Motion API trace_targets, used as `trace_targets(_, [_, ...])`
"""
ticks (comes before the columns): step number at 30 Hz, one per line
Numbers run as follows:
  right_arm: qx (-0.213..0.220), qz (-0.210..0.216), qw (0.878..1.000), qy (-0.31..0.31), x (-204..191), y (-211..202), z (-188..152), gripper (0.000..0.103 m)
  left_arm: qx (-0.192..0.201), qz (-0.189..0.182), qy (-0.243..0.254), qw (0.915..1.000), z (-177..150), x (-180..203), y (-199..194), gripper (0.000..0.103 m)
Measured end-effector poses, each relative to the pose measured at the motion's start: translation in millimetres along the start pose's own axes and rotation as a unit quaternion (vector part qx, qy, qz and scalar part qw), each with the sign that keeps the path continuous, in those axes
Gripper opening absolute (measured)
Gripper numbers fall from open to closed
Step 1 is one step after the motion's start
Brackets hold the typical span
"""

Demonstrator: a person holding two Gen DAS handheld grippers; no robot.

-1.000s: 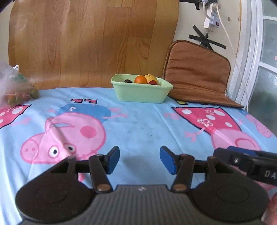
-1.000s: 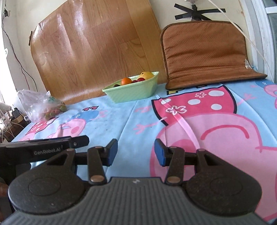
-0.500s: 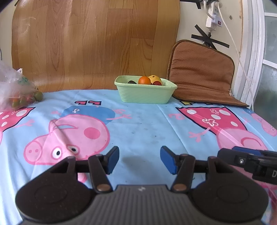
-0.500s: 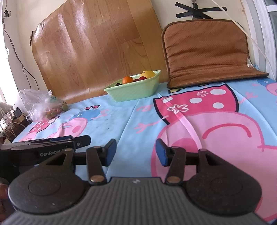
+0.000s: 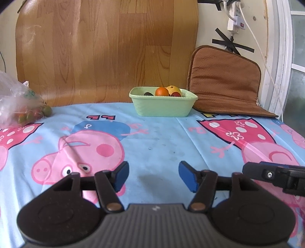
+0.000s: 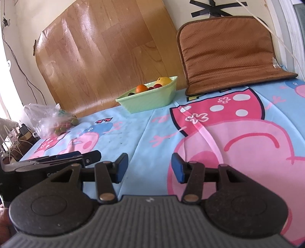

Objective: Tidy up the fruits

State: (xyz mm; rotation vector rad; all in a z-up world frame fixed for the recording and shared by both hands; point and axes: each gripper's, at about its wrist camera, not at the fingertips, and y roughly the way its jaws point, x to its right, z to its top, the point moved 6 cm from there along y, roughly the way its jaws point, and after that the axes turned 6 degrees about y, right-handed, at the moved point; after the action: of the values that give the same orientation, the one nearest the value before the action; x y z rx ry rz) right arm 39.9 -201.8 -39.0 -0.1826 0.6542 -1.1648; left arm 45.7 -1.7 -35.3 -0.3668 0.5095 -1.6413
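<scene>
A pale green basket (image 5: 164,107) stands at the far middle of the table and holds an orange (image 5: 162,91), a yellow fruit (image 5: 174,88) and dark red fruits. It also shows in the right wrist view (image 6: 150,99). A clear plastic bag of small fruits (image 5: 21,106) lies at the far left; in the right wrist view the bag (image 6: 51,120) is at the left. My left gripper (image 5: 153,176) is open and empty, low over the cloth. My right gripper (image 6: 149,167) is open and empty, beside the left one.
A cartoon-pig cloth (image 5: 162,139) covers the table. A brown cushion (image 5: 225,85) leans on the wall at the back right. A wood-pattern sheet (image 5: 106,51) covers the wall behind. Cables and a power strip (image 5: 235,15) hang at the upper right.
Both grippers have drawn back and tilted up slightly, so the basket looks a little farther and higher in view. Both stay open and empty.
</scene>
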Motion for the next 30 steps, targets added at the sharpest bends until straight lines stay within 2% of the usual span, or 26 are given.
trace_targets(1, [-0.001, 0.000, 1.000, 0.001, 0.3, 0.4, 0.1, 0.053, 0.003, 0.004, 0.000, 1.0000, 0.7, -0.6, -0.7, 0.078])
trace_targets(2, [-0.002, -0.001, 1.000, 0.001, 0.5, 0.9, 0.2, 0.053, 0.008, 0.009, 0.001, 0.9999, 1.8, -1.2, -2.5, 0.086])
trace_targets(8, [-0.006, -0.003, 1.000, 0.006, 1.4, 1.4, 0.5, 0.053, 0.022, 0.029, 0.014, 0.9992, 6.6, 1.3, -7.4, 0.103])
trace_targets(17, [-0.008, -0.003, 1.000, 0.006, 1.1, 1.8, 0.8, 0.053, 0.021, 0.038, 0.012, 0.9990, 12.2, -0.5, -11.4, 0.103])
trace_targets(23, [-0.007, -0.003, 1.000, 0.005, 1.1, 1.8, 0.2, 0.057, 0.046, 0.059, 0.038, 0.9965, 19.6, 3.9, -24.6, 0.103])
trace_targets(26, [-0.006, -0.004, 1.000, 0.004, 0.8, 1.9, -0.2, 0.058, 0.054, 0.057, 0.038, 0.9962, 23.5, 4.9, -30.2, 0.103])
trace_targets(30, [-0.005, -0.005, 1.000, 0.003, 1.1, 1.8, -0.7, 0.060, 0.039, 0.060, 0.034, 0.9969, 23.3, 4.6, -28.6, 0.103])
